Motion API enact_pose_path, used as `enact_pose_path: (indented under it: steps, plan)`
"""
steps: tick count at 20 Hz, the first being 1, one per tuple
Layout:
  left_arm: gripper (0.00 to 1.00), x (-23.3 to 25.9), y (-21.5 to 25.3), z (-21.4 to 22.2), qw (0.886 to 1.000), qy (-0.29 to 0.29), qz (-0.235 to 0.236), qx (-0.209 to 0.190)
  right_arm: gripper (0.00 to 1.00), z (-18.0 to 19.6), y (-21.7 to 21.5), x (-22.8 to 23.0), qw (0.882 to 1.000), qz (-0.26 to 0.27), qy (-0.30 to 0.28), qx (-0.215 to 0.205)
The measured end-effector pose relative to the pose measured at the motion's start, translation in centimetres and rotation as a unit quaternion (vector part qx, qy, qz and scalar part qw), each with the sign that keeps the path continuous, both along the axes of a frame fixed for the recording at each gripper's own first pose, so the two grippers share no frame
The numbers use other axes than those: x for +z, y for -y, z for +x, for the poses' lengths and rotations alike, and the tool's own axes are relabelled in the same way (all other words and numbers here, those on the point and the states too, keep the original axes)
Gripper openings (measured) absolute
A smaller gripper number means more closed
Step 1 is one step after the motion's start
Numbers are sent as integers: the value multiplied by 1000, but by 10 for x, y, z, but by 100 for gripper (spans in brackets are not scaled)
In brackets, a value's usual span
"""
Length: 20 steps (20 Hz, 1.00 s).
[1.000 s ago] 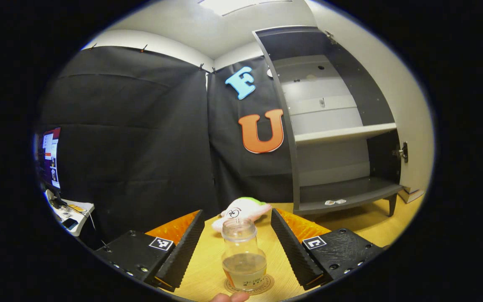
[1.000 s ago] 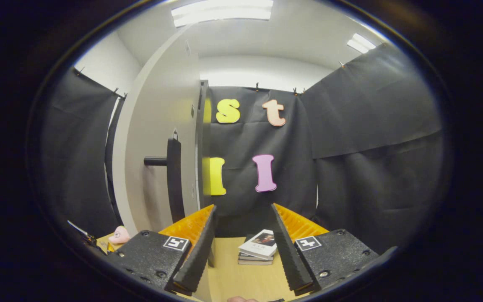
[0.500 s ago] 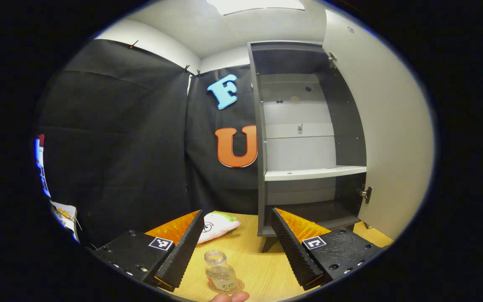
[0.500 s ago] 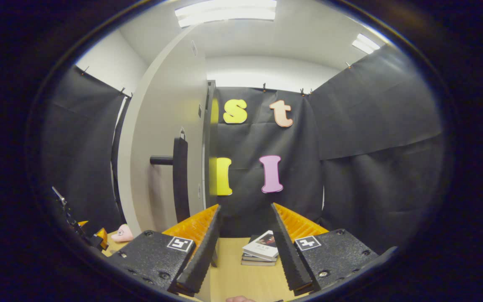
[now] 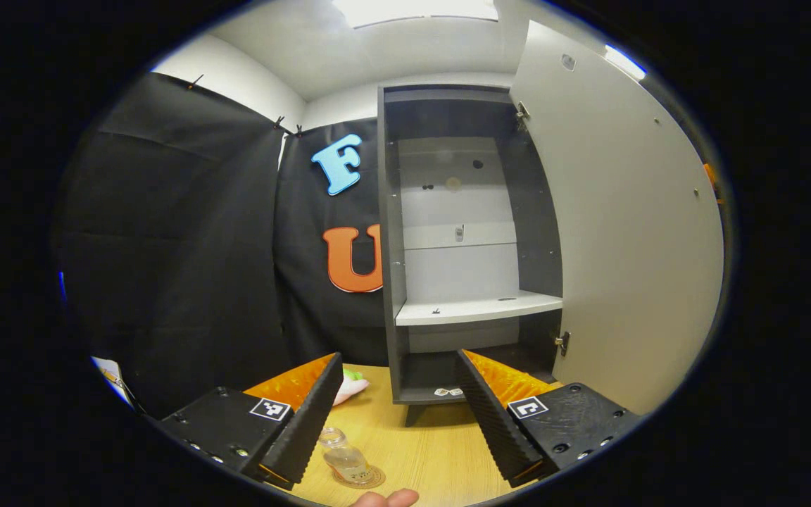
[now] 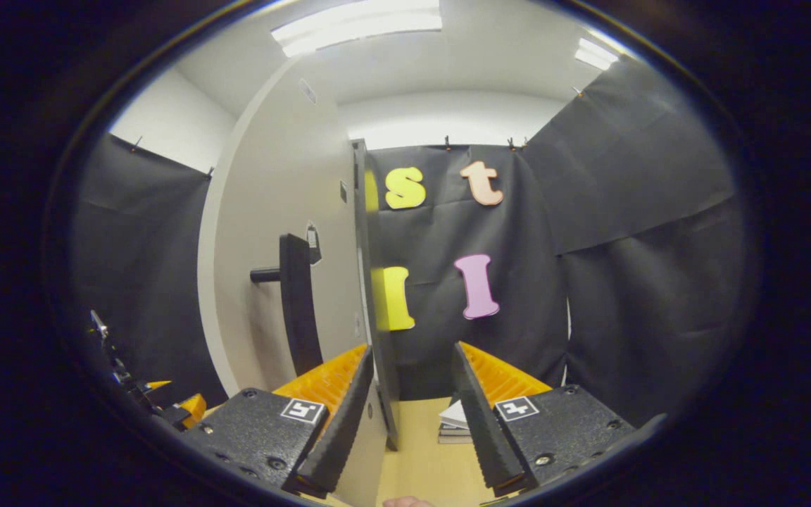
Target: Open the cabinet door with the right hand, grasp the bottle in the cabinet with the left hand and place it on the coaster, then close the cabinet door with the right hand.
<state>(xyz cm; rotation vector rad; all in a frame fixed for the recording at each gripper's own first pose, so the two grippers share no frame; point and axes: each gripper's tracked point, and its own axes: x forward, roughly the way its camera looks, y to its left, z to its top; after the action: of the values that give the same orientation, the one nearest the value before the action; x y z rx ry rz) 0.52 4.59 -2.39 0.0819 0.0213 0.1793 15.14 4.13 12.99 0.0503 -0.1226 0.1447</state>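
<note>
In the left gripper view, the left gripper [image 5: 398,415] hangs over the wooden table [image 5: 441,451] with its fingers spread wide and nothing between them. The bottle [image 5: 343,458] stands upright on the round coaster [image 5: 367,479] low in the view, just beside the left finger, its long axis vertical and its mouth up; the finger hides part of its near side, and the coaster's left part sits under the bottle. Behind it, a pale soft toy [image 5: 349,386] is mostly hidden by the same finger. The cabinet [image 5: 391,282] stands farther back on the table, its shelf [image 5: 476,308] bare apart from a small dark speck too small to make out, and the cabinet door [image 5: 631,239] swung wide to the right. A fingertip of the person's hand [image 5: 384,498] is cut off at the bottom edge. In the right gripper view, the right gripper [image 6: 402,415] has its fingers apart, and the door's edge [image 6: 374,296] rises between them, nearer the left finger; whether it touches is unclear. The dark handle [image 6: 293,303] juts from the door's face. A stack of books [image 6: 453,422] is half hidden by the right finger.
</note>
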Motion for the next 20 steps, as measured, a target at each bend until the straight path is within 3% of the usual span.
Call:
enact_pose_path:
  steps: [1,7,12,20]
  plan:
    - [96,-2,0,-2,1000,-2,-4,-2,71,-2,-13,-4,1000,-13,-8,15]
    - [96,-9,-14,-13,1000,-6,-1,8,74,-13,-78,-10,996,-35,-4,87]
    - [96,-6,-22,-15,1000,8,7,7,75,2,-124,-17,990,-75,-12,117]
    - [96,-9,-48,-20,1000,6,5,14,72,44,-229,-30,980,-80,-19,182]
